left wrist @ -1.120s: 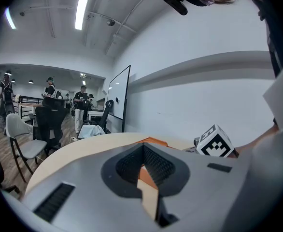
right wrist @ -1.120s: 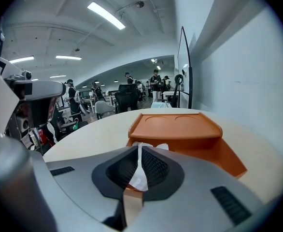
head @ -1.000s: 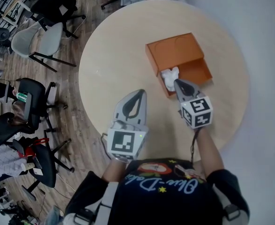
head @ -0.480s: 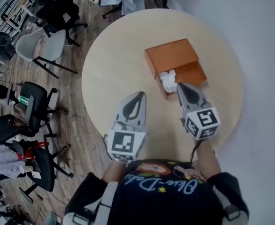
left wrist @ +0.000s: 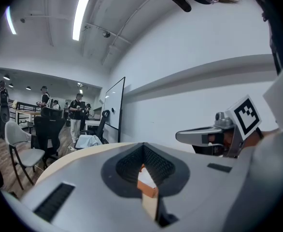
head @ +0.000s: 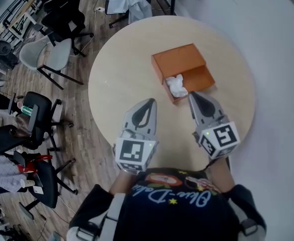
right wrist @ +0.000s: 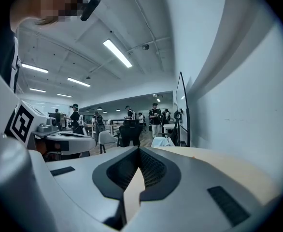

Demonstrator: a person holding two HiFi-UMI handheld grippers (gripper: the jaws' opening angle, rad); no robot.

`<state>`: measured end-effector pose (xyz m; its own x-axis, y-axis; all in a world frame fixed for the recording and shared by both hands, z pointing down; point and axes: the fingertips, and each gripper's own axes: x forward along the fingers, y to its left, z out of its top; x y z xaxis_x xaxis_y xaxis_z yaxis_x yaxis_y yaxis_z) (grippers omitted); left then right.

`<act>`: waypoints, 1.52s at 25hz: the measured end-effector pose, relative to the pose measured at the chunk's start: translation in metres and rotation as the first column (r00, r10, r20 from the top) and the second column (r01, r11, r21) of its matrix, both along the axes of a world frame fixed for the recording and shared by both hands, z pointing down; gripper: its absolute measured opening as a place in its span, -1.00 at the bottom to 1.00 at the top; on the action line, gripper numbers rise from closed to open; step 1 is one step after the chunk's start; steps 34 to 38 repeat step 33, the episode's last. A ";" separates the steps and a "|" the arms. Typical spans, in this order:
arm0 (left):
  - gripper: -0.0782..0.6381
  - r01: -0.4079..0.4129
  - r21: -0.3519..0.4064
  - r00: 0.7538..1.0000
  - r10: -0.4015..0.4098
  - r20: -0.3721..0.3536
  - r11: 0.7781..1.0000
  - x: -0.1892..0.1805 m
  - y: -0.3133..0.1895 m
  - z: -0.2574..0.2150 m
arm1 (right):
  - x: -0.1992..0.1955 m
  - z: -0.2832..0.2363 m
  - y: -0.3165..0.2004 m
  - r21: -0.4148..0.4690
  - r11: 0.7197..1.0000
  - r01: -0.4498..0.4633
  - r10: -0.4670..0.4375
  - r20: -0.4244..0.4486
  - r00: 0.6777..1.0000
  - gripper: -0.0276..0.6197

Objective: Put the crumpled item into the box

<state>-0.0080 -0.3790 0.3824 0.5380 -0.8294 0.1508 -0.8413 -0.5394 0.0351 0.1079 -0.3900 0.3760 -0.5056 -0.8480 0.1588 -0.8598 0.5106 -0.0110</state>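
Crumpled item dropped in the box.
Right gripper has backed off, closed and empty, box just ahead; left gripper likewise clenched, idle.

- Just ahead of the right gripper, the orange box is blocking the way, with the near wall of its open tray lying just beyond the closed jaw tips.
- The crumpled item is filling the tray's left end, ahead and left of that gripper; the tray's right part is lying open from above.
- Ahead and left of the left gripper, bare table is offering open passage.
- Between the two grippers, a bare strip of tabletop is running up to the box.
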 end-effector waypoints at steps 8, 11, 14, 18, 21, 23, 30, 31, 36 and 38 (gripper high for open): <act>-0.80 -0.005 0.015 1.000 0.005 0.004 1.000 0.000 0.012 -0.006 | -0.001 -0.012 0.015 0.030 0.999 0.010 -0.010 -0.014 1.000 -0.92; -0.80 -0.008 0.021 1.000 0.008 -0.002 1.000 0.000 0.015 -0.009 | 0.000 -0.015 0.019 0.041 0.999 0.008 -0.007 -0.025 1.000 -0.91; -0.80 -0.016 0.028 1.000 0.015 0.016 0.999 0.002 0.016 -0.008 | 0.003 -0.015 0.019 0.049 0.999 0.010 -0.009 -0.030 1.000 -0.91; -0.80 -0.014 0.030 1.000 0.014 0.012 0.999 0.002 0.014 -0.010 | 0.003 -0.014 0.017 0.040 0.999 0.005 -0.004 -0.028 1.000 -0.92; -0.80 -0.012 0.025 1.000 0.011 0.009 1.000 0.001 0.012 -0.008 | 0.002 -0.015 0.014 0.040 0.999 0.009 -0.007 -0.031 0.999 -0.92; -0.80 -0.010 0.023 1.000 0.009 0.010 1.000 0.000 0.011 -0.007 | 0.001 -0.016 0.013 0.045 0.999 0.014 -0.012 -0.034 0.999 -0.91; -0.80 0.000 0.012 1.000 0.000 0.008 1.000 -0.004 0.005 -0.005 | 0.001 -0.020 0.007 0.049 0.999 0.018 -0.016 -0.040 0.999 -0.92; -0.80 0.002 0.011 1.000 -0.002 0.007 1.000 -0.004 0.004 -0.004 | 0.000 -0.021 0.006 0.052 0.998 0.022 -0.020 -0.039 0.999 -0.92; -0.80 0.004 0.011 1.000 -0.004 0.006 1.000 -0.004 0.002 -0.004 | -0.001 -0.024 0.004 0.062 0.998 0.029 -0.026 -0.037 0.999 -0.91; -0.80 0.004 0.011 1.000 -0.004 0.006 1.000 -0.004 0.002 -0.004 | -0.001 -0.024 0.004 0.062 0.998 0.029 -0.026 -0.037 0.999 -0.91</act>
